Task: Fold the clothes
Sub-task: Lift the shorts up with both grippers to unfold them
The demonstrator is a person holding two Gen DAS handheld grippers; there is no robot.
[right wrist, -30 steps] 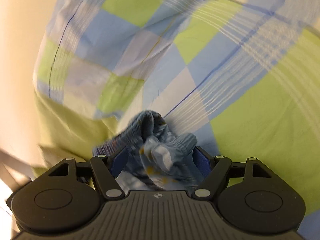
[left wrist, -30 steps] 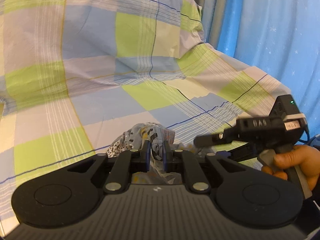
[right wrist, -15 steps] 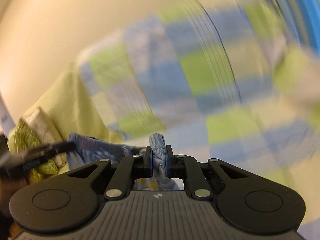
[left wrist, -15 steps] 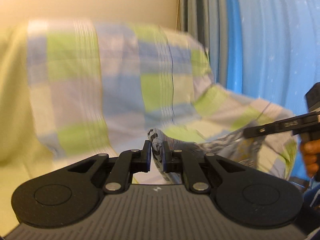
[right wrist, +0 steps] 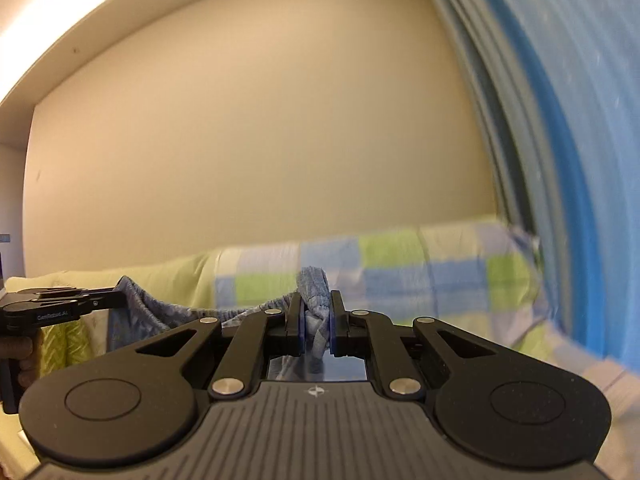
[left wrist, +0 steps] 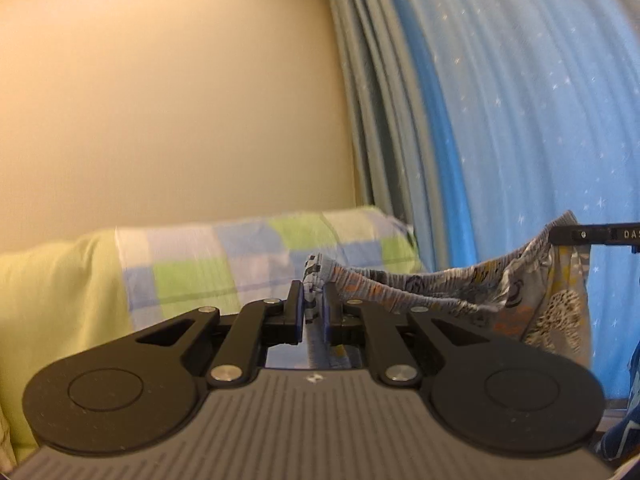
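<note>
From my remote station, the left wrist view showed my left gripper low in the centre of the frame, its two black fingers pinched together on a bunched corner of a small patterned garment. The garment was lifted clear of the bed and hung in the air, its ribbed edge stretched in a long, slightly sagging line from that pinch at centre frame out to the right edge, rising a little as it went. There my right gripper entered as a thin black bar and clamped the other corner, with the rest of the cloth drooping below it in a loose grey, orange and yellow printed fold. So the garment's long axis ran side to side across the frame, roughly level, from one gripper to the other. In the right wrist view the same arrangement appeared mirrored: my right gripper sat low at centre, closed on a wad of blue knit fabric, and the garment ran away toward the left edge, where the left gripper held its far corner, with part of a hand around the handle below it. Behind the garment lay a checked blue, green and white bedcover over a pale green sheet, below a plain beige wall. A blue star-speckled curtain filled the right side.
</note>
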